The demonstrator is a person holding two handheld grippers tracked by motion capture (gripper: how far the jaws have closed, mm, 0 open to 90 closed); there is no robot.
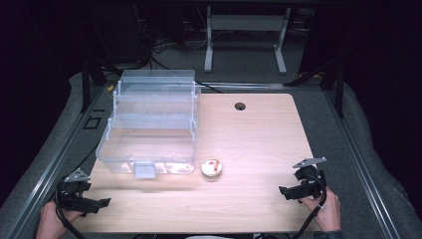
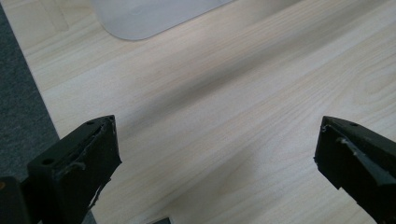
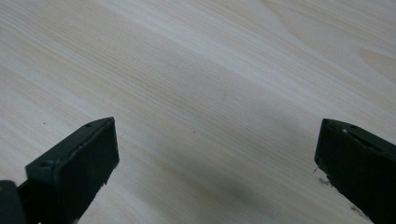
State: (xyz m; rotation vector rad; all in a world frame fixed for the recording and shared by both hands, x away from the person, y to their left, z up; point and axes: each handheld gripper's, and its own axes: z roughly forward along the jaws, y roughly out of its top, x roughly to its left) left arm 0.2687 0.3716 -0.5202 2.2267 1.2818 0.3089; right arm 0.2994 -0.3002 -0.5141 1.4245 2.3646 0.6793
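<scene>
Both tools are idle with jaws spread wide and empty: left gripper (image 1: 94,203) at the near left table (image 1: 259,129) corner, right gripper (image 1: 288,191) at the near right edge; the small round tin (image 1: 212,168) sits just right of the clear tiered box (image 1: 149,124) front. Approach the tin level, jaws straddling its rim, then close gently; the high view shows tin and whole box, whereas the left gripper view shows a box corner (image 2: 140,18) and the right gripper view bare wood
</scene>
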